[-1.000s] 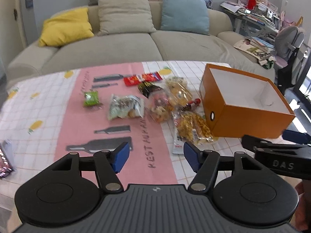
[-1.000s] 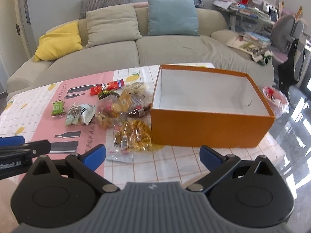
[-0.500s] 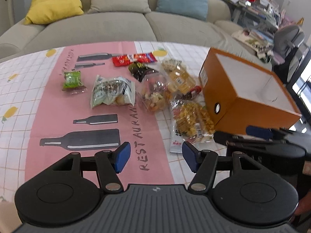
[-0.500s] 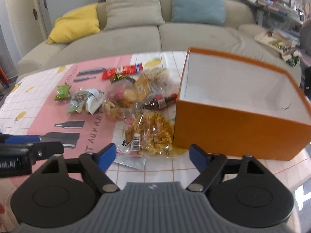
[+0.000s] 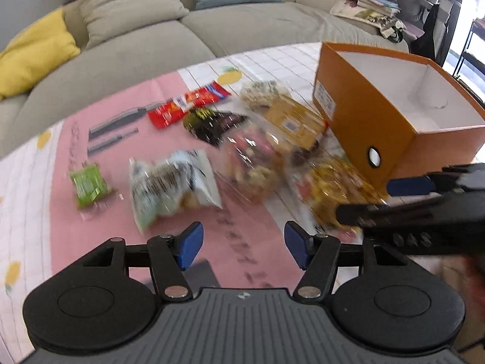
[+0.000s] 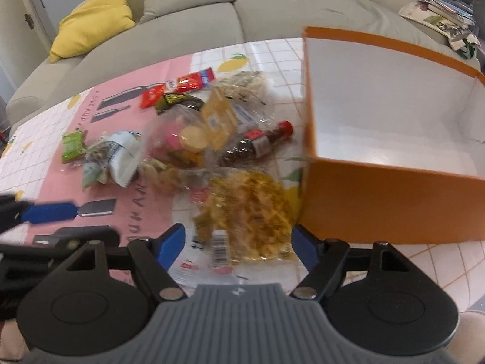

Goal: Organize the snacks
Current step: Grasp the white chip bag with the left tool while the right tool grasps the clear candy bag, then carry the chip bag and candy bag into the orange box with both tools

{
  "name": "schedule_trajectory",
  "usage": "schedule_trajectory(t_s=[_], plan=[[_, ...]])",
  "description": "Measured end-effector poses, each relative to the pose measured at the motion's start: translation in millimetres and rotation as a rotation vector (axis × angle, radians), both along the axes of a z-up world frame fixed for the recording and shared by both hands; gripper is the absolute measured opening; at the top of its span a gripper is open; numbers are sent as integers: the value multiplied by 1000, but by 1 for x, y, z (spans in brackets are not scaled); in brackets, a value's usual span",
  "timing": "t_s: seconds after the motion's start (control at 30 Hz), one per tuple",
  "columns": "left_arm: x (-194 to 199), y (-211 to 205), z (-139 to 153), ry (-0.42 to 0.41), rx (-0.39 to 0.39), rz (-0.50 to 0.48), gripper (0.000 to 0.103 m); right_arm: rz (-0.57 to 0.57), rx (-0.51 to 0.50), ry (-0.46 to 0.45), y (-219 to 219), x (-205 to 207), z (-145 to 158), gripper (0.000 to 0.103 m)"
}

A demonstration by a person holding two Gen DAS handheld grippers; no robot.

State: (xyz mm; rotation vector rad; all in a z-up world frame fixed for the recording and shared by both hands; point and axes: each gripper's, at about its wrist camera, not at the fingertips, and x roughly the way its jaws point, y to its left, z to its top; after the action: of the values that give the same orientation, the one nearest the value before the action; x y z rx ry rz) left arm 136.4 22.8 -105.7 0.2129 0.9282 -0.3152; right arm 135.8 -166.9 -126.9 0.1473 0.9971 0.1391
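Both grippers have dropped closer to the snack pile (image 6: 212, 151) on the counter (image 5: 266, 60), just left of the empty orange box (image 6: 379, 200). Right gripper (image 6: 238, 244) fingers are closing around the yellow noodle bag (image 6: 251, 209), not pinching yet. Left gripper (image 5: 241, 242) is released, gripping nothing.

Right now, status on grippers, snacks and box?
Left gripper opening, empty; right gripper closing over yellow snack bag. Orange box empty. Nothing blocking.
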Motion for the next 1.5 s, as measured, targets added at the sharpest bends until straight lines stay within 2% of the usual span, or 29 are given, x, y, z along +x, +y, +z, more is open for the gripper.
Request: schedule_trajectory(t_s=[0.03,0.13,0.27,0.37,0.5,0.67,0.8,0.9,1.07,1.23,1.37,1.5], plan=[[5,4,1,-6,8,-3,74,6,-4,-3,3,0,2,70],[15,12,5,-52,30,-20,76,10,25,-20,9,5,7,70],[25,15,4,-113,108,-112,78,36,74,-56,21,14,16,70],[32,16,-4,-138,164,-166,78,37,69,-90,31,27,19,70],[44,18,-16,-142,212,-221,78,53,77,-126,40,47,20,72],[59,17,-30,-140,303,-294,81,126,48,-159,56,71,15,73],[69,19,-42,-92,329,-335,82,154,18,-130,63,87,-1,74],[70,15,-50,-97,374,-360,87,159,24,-104,64,92,-11,74],[78,9,-60,-101,424,-356,88,182,11,-92,69,95,-22,76],[77,5,-66,-137,462,-329,87,195,6,-101,73,94,-25,74],[78,3,-65,-137,475,-286,75,204,3,-102,74,92,-26,65],[73,1,-61,-125,444,-252,64,212,1,-102,75,91,-25,58]])
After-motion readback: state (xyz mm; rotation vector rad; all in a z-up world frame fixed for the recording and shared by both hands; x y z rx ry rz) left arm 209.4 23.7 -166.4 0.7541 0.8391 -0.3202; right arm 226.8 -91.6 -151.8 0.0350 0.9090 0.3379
